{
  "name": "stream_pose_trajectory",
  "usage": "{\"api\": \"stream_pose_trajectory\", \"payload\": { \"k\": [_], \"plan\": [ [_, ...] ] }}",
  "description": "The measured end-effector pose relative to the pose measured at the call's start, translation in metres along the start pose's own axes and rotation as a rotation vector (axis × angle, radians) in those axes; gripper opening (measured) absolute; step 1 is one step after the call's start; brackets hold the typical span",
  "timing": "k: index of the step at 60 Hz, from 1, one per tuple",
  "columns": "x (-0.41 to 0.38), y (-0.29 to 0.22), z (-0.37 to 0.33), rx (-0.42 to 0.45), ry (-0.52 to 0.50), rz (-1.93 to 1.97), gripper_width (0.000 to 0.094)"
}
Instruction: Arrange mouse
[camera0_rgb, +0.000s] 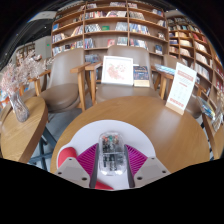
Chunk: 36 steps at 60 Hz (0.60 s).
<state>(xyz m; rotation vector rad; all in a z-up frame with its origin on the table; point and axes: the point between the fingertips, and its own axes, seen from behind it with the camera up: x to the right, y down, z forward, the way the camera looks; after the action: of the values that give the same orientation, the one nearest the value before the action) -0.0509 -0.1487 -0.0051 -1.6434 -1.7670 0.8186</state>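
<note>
A transparent computer mouse, its circuit board showing inside, sits between my gripper's two fingers. The magenta pads press on both of its sides, so the gripper is shut on it. The mouse is held over a white round mat that lies on a round wooden table. A small red thing shows beside the left finger on the table.
Another round wooden table stands to the left with a vase of dried flowers. Wooden chairs, a book display and a white standing sign lie beyond. Bookshelves line the back.
</note>
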Motion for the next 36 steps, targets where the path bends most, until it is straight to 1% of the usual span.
{"api": "stream_pose_trajectory", "payload": {
  "k": [3, 5, 11, 14, 17, 19, 22, 27, 31, 36],
  "plan": [
    [-0.001, 0.006, 0.003, 0.001, 0.013, -0.002, 0.0438],
    [-0.001, 0.004, 0.003, 0.021, 0.018, -0.005, 0.0443],
    [0.0, 0.004, 0.004, 0.027, 0.023, -0.02, 0.0501],
    [-0.004, 0.004, 0.001, 0.024, 0.0, -0.013, 0.0576],
    [0.0, 0.003, -0.006, 0.023, 0.003, 0.002, 0.0734],
    [0.002, 0.002, -0.013, 0.022, 0.01, 0.001, 0.0795],
    [0.01, -0.005, -0.032, 0.032, 0.027, -0.001, 0.0817],
    [0.018, -0.013, -0.079, 0.044, 0.021, 0.004, 0.0847],
    [0.028, -0.021, -0.127, 0.072, 0.023, 0.006, 0.0847],
    [0.044, -0.012, -0.188, 0.085, 0.052, -0.003, 0.0849]
  ]
}}
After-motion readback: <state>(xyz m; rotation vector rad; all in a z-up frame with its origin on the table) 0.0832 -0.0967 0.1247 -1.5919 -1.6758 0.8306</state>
